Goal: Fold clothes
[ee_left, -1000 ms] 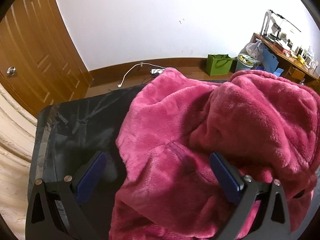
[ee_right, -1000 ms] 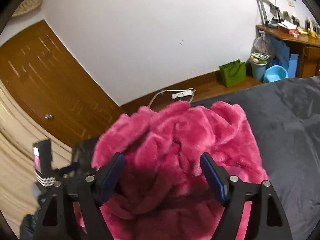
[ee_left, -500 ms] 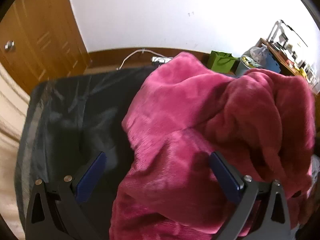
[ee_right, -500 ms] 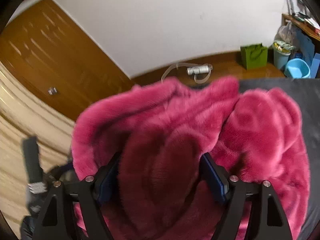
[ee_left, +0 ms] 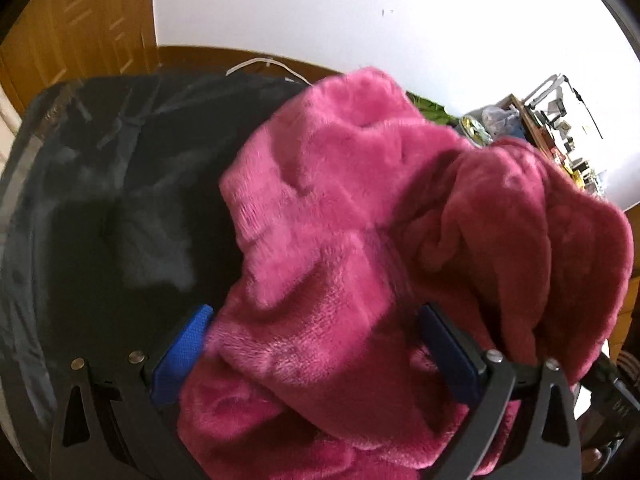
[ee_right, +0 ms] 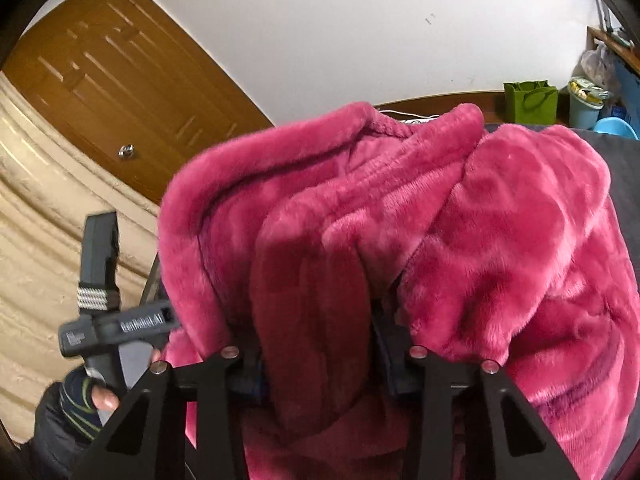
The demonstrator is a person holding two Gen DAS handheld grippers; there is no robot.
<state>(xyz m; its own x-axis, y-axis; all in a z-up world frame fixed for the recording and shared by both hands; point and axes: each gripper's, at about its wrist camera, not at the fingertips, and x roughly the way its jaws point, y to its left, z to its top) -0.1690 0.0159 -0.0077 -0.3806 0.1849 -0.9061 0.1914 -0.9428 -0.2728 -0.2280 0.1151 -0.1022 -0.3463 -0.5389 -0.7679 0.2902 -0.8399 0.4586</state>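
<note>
I am looking at one pink fleece garment (ee_left: 360,240), bunched in thick folds and lying partly on the dark cover (ee_left: 100,208) of the work surface. In the left wrist view it is filling the right half of the frame and draping over my left gripper (ee_left: 316,344), whose two blue-padded fingers (ee_left: 182,354) are standing wide apart with fleece lying between them, gripping nothing that I can see.

My right gripper (ee_right: 320,344) is pinching a vertical fold of the same garment (ee_right: 400,232): its two fingers are drawn in against the fleece on both sides, and the pads are almost buried in the pile.

Past the far edge I am counting three containers on the floor. One green paper bag (ee_right: 530,100) is standing upright against the wall; I cannot tell what it holds. Beside it one pale blue bin (ee_right: 585,106) is sitting full to the rim with crumpled wrappers. One blue plastic basin (ee_right: 614,126) is sitting just beside that, its inside hidden from me.

At the lower left of the right wrist view, a hand in a dark striped glove (ee_right: 82,400) is gripping the grey handle (ee_right: 104,332) of the other tool.
</note>
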